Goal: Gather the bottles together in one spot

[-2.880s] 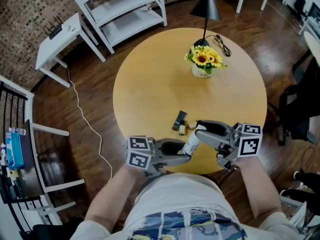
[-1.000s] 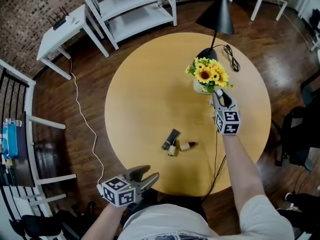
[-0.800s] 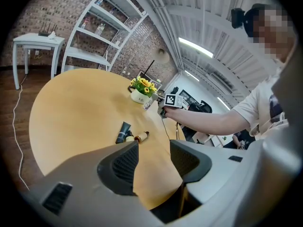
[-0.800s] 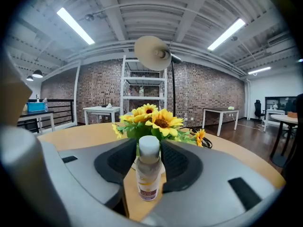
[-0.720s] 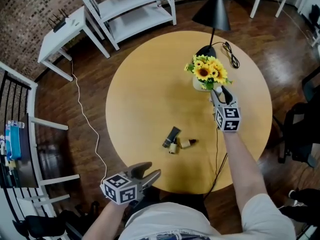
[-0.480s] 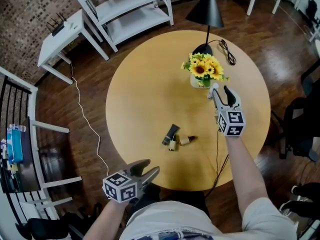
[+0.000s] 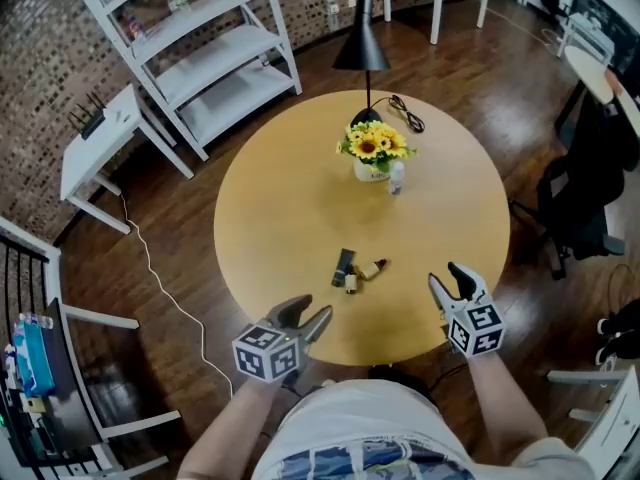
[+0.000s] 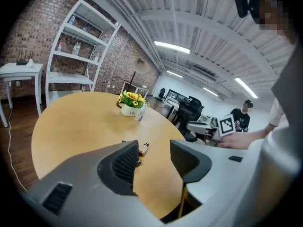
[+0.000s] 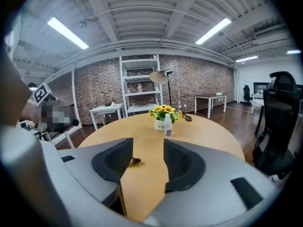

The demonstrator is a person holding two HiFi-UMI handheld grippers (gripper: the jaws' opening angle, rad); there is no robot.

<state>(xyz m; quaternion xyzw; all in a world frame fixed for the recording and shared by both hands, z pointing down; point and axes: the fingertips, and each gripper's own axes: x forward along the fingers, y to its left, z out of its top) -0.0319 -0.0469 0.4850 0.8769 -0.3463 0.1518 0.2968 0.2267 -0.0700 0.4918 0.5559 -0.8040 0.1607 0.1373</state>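
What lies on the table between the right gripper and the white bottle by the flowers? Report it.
Nothing. In the head view only bare table top lies between the right gripper and the white bottle; the right gripper view shows the same.

- A round wooden table (image 7: 290,198) carries a pot of sunflowers (image 7: 372,146) near its far edge.
- A black lamp (image 7: 361,46) stands on the table just behind the flowers.
- White shelving (image 7: 190,58) stands beyond the table's far left.
- A black office chair (image 7: 585,183) sits right of the table.
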